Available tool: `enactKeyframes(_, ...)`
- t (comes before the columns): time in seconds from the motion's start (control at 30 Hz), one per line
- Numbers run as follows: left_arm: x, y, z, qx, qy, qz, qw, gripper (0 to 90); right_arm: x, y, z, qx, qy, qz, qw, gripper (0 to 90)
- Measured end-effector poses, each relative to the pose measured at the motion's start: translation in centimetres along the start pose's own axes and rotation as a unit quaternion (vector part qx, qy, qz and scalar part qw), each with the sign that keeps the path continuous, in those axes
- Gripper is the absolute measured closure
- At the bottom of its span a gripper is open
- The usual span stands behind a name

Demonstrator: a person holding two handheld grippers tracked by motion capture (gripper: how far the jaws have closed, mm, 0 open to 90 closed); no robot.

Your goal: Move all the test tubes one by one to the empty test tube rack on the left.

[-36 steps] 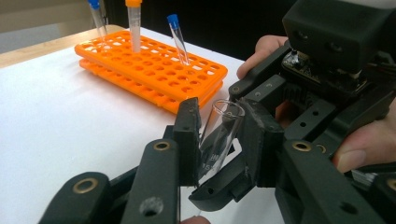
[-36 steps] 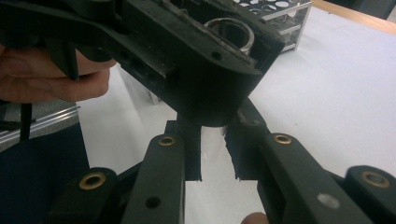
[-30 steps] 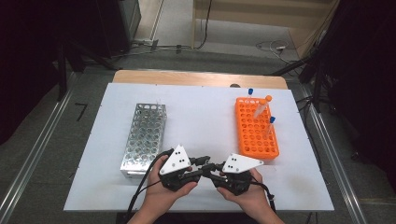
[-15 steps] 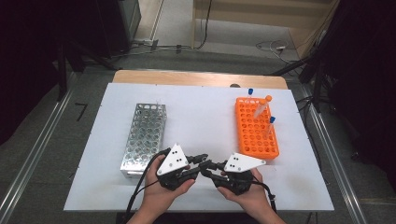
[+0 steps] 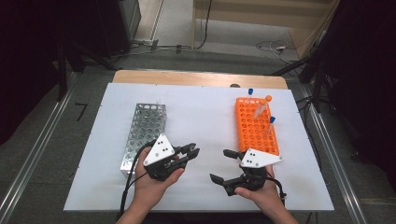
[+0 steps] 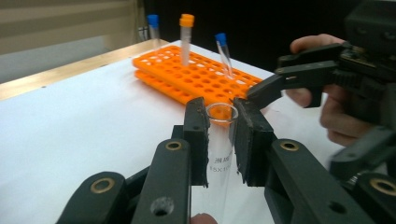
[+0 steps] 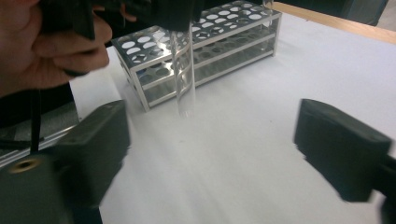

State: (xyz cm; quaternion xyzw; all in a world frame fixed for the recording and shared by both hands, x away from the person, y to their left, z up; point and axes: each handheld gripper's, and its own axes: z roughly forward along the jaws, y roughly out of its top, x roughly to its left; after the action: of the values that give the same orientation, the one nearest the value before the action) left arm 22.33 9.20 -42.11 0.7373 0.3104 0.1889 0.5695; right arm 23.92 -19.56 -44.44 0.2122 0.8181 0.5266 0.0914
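My left gripper (image 5: 189, 151) is shut on a clear, uncapped glass tube (image 6: 219, 154), its pads clamping the tube just below the rim. From the right gripper view the same tube (image 7: 183, 79) hangs upright above the white table. My right gripper (image 5: 222, 165) stands apart from it to the right; its jaws have just been opening and now stand wide with nothing between them. An orange rack (image 5: 254, 130) at the right holds three capped tubes, two blue and one orange. A metal rack (image 5: 142, 130) stands at the left, behind the left hand.
A white sheet (image 5: 205, 112) covers the table, with bare room between the two racks. The table's wooden back edge (image 5: 196, 78) borders dark floor with cables. Metal rails run along both sides.
The two grippers, tip to tip before, have drawn apart. The right jaws have opened wide and let go of the tube, which stays in the left gripper.
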Motion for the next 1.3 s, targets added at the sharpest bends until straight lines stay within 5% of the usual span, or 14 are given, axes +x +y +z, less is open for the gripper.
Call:
enactKeyframes(0.47,4.2,1.2,-1.7,-0.011,0.049,-0.018,0.9986,76.9,-2.7,-1.3,-4.1,-0.023,-0.024,0.027,0.9991,0.0)
enactKeyframes(0.93,8.1,2.4,-2.3,-0.022,0.084,-0.038,0.9954,76.9,-5.6,-3.8,-7.5,-0.016,-0.062,0.057,0.9963,0.0)
enactKeyframes(1.13,9.6,2.6,-2.0,-0.022,0.099,-0.045,0.9938,76.9,-7.0,-4.4,-8.2,-0.023,-0.087,0.078,0.9928,0.0)
enactKeyframes(1.3,10.9,2.6,-1.7,-0.020,0.113,-0.052,0.9921,76.9,-7.2,-4.7,-8.3,-0.024,-0.094,0.070,0.9928,0.0)
